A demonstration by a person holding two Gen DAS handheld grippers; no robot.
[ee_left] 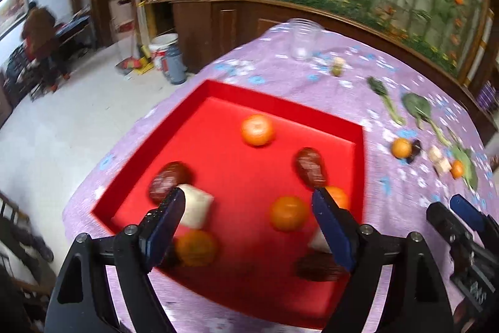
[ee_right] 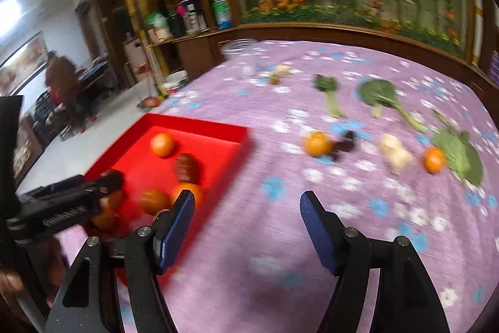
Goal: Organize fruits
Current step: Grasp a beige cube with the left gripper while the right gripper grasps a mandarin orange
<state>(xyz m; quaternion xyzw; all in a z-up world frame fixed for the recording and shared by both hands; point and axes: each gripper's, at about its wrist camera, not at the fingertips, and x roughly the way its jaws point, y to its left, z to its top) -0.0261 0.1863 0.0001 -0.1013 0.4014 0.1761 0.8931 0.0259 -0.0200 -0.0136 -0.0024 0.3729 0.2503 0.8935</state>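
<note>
A red tray (ee_left: 280,105) sits on the purple flowered tablecloth and holds several oranges (ee_left: 257,129), dark red fruits (ee_left: 311,167) and white chunks (ee_left: 196,209). My left gripper (ee_left: 246,208) hangs open and empty above the tray's near half. My right gripper (ee_right: 248,208) is open and empty above bare cloth, right of the tray (ee_right: 243,136). On the cloth lie an orange (ee_right: 316,143) beside a dark fruit (ee_right: 344,144), pale chunks (ee_right: 394,153) and another orange (ee_right: 434,159).
Leafy greens (ee_right: 379,94) lie across the far right of the table. A clear jar (ee_left: 302,38) stands at the far edge, with a small pale piece (ee_left: 338,66) near it. A wooden-framed aquarium lines the back. The floor drops off at left.
</note>
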